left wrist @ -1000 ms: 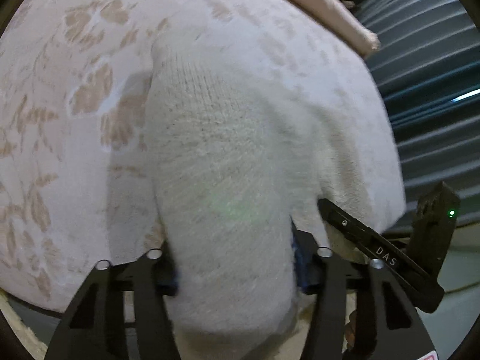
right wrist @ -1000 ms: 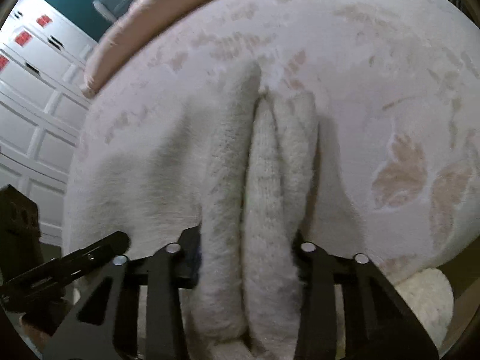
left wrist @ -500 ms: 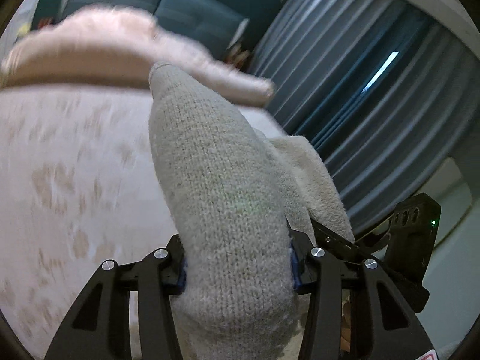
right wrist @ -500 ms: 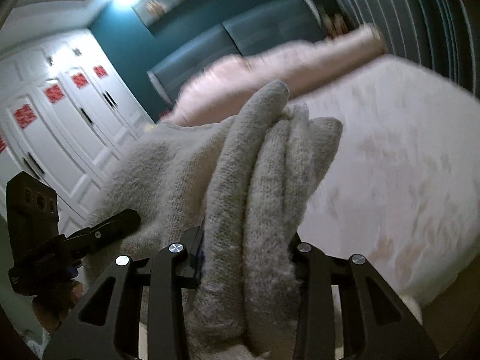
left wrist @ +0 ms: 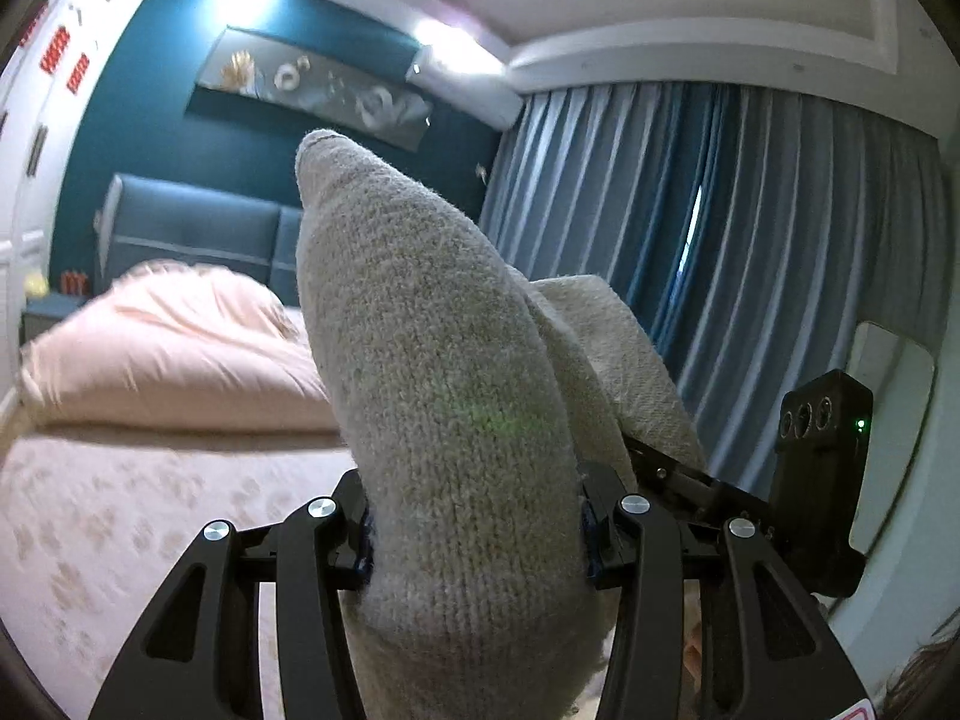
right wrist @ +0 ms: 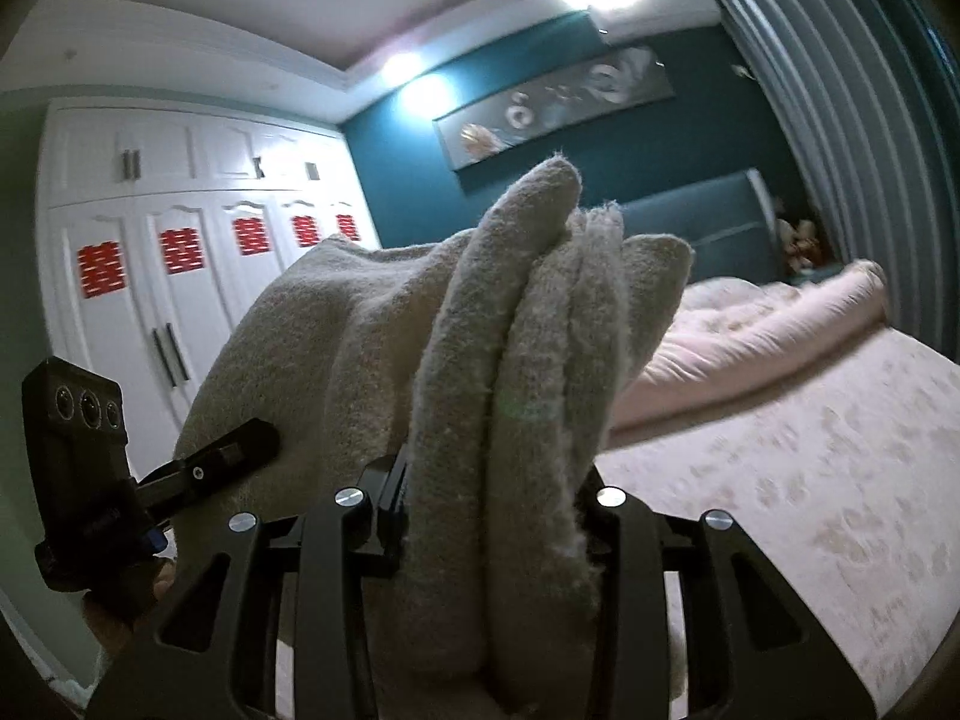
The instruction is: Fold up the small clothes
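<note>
A cream knitted garment (left wrist: 456, 420), thick and fuzzy, fills the centre of both wrist views, held in the air above a bed (left wrist: 120, 516). In the left wrist view, the left tool (left wrist: 474, 534) at the bottom centre of the frame is clamped on one bunched end of the knit, which rises toward the upper middle like a rounded cone. In the right wrist view, the right tool (right wrist: 492, 510), also at bottom centre, is closed on several stacked layers of the same garment, with the folds standing side by side. Each view shows the other tool at its edge: lower right in the left view, lower left in the right view, with knit stretched between them. The bed, covered in a pale floral spread, lies in the lower left of the left view and the lower right of the right view, with one pink duvet (left wrist: 168, 348) heaped near the headboard. To fold well, both tools should probably keep equal tension, lower the knit flat onto the spread, and line up the edges before releasing. Counted: one garment, two tools, one bed, one duvet, one white wardrobe (right wrist: 180, 276), one wall picture (left wrist: 312, 90), and blue-grey curtains (left wrist: 720, 240).
</note>
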{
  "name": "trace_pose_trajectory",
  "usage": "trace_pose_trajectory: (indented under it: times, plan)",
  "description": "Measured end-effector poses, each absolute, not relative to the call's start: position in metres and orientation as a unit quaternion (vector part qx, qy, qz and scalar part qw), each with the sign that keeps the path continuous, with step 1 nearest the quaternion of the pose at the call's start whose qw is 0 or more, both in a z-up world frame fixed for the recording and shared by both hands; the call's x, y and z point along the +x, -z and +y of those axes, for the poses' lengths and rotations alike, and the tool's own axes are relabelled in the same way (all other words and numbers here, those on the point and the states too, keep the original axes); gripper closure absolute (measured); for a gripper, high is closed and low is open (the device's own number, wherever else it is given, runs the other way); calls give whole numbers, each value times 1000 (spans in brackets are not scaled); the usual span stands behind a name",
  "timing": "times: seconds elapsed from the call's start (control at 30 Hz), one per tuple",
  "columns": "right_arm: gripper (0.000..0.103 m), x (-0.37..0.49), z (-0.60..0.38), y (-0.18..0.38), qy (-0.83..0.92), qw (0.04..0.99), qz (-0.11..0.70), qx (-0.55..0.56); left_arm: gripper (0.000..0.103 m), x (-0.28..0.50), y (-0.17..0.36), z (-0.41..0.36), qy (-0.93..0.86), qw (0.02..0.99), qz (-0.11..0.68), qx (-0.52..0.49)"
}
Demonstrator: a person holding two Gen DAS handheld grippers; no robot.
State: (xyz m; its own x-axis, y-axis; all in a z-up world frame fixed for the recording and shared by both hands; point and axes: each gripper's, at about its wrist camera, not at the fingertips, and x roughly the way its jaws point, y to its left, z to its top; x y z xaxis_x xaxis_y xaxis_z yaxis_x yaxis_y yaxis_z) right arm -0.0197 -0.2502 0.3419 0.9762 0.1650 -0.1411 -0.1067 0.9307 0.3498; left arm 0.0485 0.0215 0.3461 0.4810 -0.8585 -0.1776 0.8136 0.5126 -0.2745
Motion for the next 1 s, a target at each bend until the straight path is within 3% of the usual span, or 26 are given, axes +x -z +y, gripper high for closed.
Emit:
trace_pose_trajectory:
  times: [0.17,0.33,0.43,0.57,0.67,0.7,0.87,0.93,1.0]
  plan:
    - [68,9,-224,-343,-95,977,85,169,57,74,-347,57,478,863,139,-86]
    - [65,56,-205,-311,-105,970,122,182,55,124,-306,76,454,868,172,-102]
    - [57,100,-206,-257,-96,957,189,197,50,158,-254,81,416,876,224,-95]
    - [55,147,-218,-118,-34,904,343,251,49,201,-126,80,332,862,378,-67]
    - [71,140,-228,-16,28,856,449,256,55,201,-30,91,250,845,473,-17]
    - [72,130,-229,2,45,848,468,245,56,197,-21,94,242,843,481,-7]
    - [71,103,-218,-16,34,860,448,240,56,164,-20,114,234,848,475,-14]
    - [64,115,-205,-27,24,867,445,224,53,161,-28,109,229,853,468,-19]
    - [48,133,-194,-28,2,864,449,228,53,172,-28,109,233,848,474,-41]
